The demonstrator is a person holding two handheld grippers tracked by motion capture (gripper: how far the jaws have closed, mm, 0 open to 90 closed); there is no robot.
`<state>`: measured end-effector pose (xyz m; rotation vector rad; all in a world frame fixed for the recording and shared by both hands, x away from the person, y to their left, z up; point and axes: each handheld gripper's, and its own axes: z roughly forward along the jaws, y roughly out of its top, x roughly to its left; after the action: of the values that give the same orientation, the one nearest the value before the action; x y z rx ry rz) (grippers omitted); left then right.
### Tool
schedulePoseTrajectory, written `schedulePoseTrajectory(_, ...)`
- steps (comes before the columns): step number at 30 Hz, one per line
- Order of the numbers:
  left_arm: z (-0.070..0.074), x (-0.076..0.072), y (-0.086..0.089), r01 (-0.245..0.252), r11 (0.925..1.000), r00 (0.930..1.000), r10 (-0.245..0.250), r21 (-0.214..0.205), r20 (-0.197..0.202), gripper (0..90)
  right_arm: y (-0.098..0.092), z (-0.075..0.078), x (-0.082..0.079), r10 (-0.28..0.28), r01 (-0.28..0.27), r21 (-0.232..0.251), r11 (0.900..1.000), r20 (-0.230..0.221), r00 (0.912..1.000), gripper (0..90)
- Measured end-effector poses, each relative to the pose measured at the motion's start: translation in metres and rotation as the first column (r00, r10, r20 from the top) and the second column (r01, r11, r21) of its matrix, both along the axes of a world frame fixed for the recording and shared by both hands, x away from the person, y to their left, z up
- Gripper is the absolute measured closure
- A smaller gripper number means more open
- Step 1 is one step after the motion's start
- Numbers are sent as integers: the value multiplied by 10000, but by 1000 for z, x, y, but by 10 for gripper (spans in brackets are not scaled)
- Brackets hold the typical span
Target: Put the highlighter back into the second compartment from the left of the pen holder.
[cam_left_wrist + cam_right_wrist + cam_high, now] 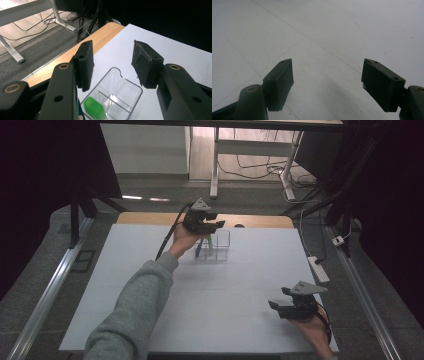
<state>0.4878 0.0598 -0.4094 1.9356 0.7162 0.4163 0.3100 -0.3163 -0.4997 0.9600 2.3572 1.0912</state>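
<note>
A clear plastic organizer with compartments stands on the white table near its far edge. In the left gripper view the clear organizer holds a green-capped item in one compartment. A blue pen stands at its left side. My left gripper hovers open just above the organizer; its jaws are wide apart with nothing between them. My right gripper rests low at the table's near right, open over bare white surface.
The white sheet covers the table, with a strip of wooden tabletop at the far edge. A power strip and cables lie on the floor to the right. Metal rails flank both sides.
</note>
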Motion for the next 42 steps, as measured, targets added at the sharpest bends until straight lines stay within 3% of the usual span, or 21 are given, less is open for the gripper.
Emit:
schedulePoseTrajectory(11,4,-16,12,178,9998,9998,-178,-5,24,507,0,0,0,-17,17,-15,10000,25,10000,249)
schedulePoseTrajectory(14,2,-23,17,249,9995,9997,-249,-184,-8,507,-1,1,0,-27,27,-22,10000,45,10000,249)
schedulePoseTrajectory(30,-4,-73,53,342,9978,9993,-334,569,-150,496,-2,4,-1,-37,36,76,10000,121,9999,249)
schedulePoseTrajectory(42,-2,-100,77,462,9970,9983,-440,621,-371,464,-4,4,-1,-61,60,93,9999,138,9999,249)
